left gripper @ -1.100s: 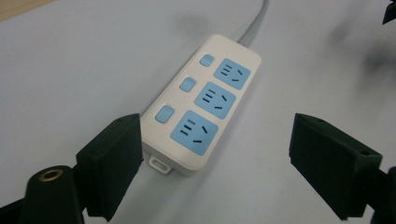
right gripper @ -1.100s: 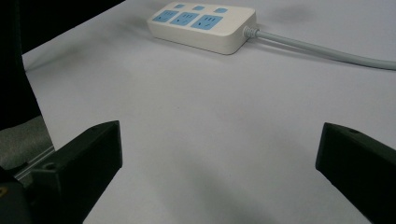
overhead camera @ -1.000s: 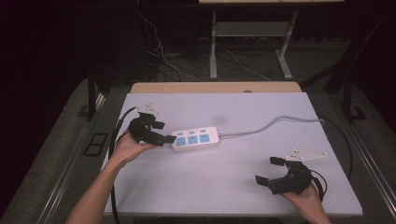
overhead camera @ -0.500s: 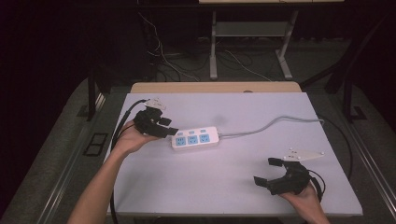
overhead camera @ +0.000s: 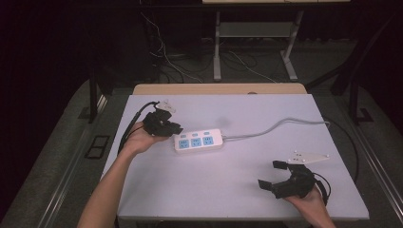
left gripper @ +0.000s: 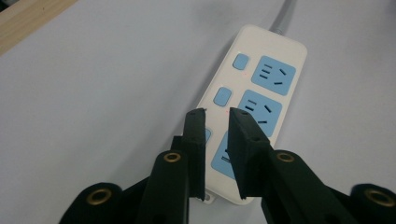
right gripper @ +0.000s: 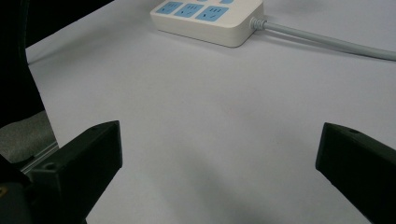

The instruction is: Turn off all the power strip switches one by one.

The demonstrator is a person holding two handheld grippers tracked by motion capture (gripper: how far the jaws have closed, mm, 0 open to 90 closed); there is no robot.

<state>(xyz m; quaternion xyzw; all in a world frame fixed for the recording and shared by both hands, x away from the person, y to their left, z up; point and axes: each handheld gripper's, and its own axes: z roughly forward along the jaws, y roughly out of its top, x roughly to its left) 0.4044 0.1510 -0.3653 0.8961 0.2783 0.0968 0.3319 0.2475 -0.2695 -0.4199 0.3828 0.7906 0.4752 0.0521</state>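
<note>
A white power strip (overhead camera: 198, 140) with blue sockets lies flat on the table, and its grey cable (overhead camera: 285, 122) runs off to the right. My left gripper (overhead camera: 177, 128) is at the strip's left end. In the left gripper view its jaws (left gripper: 217, 114) hover over the nearest socket of the power strip (left gripper: 261, 79). They have just been closing, and only a narrow gap with nothing in it remains between them. My right gripper (overhead camera: 270, 174) rests near the front right corner, wide open and empty. The right gripper view (right gripper: 219, 135) looks across bare table toward the power strip (right gripper: 210, 16).
The white table top (overhead camera: 214, 190) has a wooden strip (overhead camera: 218, 89) along its far edge. Beyond it are dark floor, loose cables and the legs of another table. The strip's cable (right gripper: 327, 44) crosses the table's right half.
My left gripper's jaws have narrowed from wide apart to almost together, and the gripper has shifted slightly toward the far side. The power strip and the right gripper have stayed put.
</note>
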